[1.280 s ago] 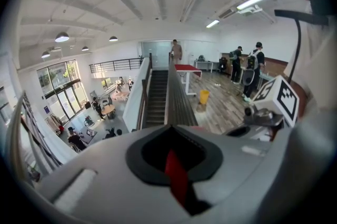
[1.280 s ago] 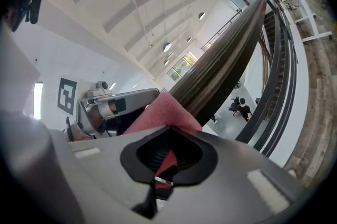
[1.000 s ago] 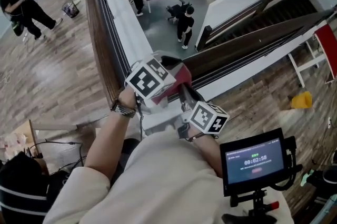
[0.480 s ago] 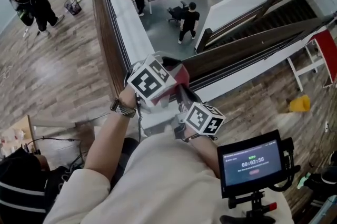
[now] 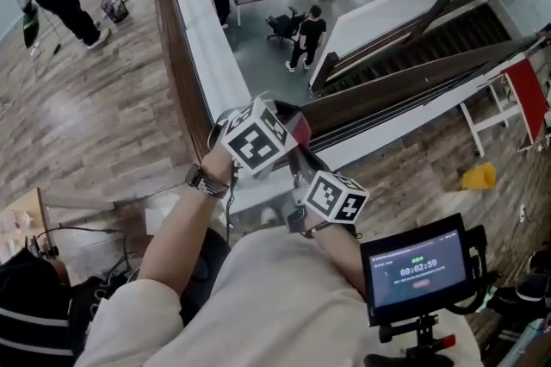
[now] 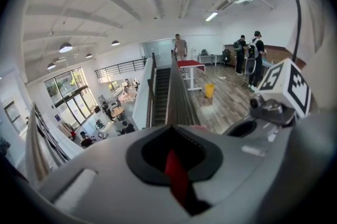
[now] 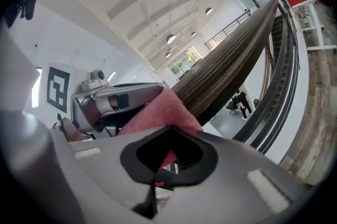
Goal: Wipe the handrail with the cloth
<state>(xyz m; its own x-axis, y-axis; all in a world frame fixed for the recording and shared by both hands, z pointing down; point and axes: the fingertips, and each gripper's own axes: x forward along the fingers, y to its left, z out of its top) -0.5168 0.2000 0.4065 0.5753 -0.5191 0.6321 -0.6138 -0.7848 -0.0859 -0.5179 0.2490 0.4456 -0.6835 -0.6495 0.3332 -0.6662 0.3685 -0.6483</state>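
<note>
**Operator:** Entry one, the cloth?

**Clerk:** Cloth [image 5: 298,129]: red, one piece. It is bunched at the corner of the handrail [image 5: 405,79], between your two grippers. The head view does not show whether it presses on the wood or sits just above it.

**Operator:** Left gripper?

**Clerk:** Left gripper [image 6: 175,161]: fingers together, clamped on a thin red fold of the cloth. The rail runs straight away ahead of it.

**Operator:** Right gripper?

**Clerk:** Right gripper [image 7: 164,157]: fingers likewise closed on the cloth, which bulges up beyond them, just beside the left gripper. The rail rises off to the upper right.

**Operator:** Step in hand?

**Clerk:** Judged to be the start of a wiping pass. You hold the cloth in both grippers at the corner, and the long run of rail ahead looks not yet covered.

**Operator:** Next move?

**Clerk:** Hold both grips firm and lay the cloth flat on the rail's top. Then draw it along the wood with steady downward pressure. Mind the drop beyond the rail: a loosened cloth would likely fall to the floor below.
</note>
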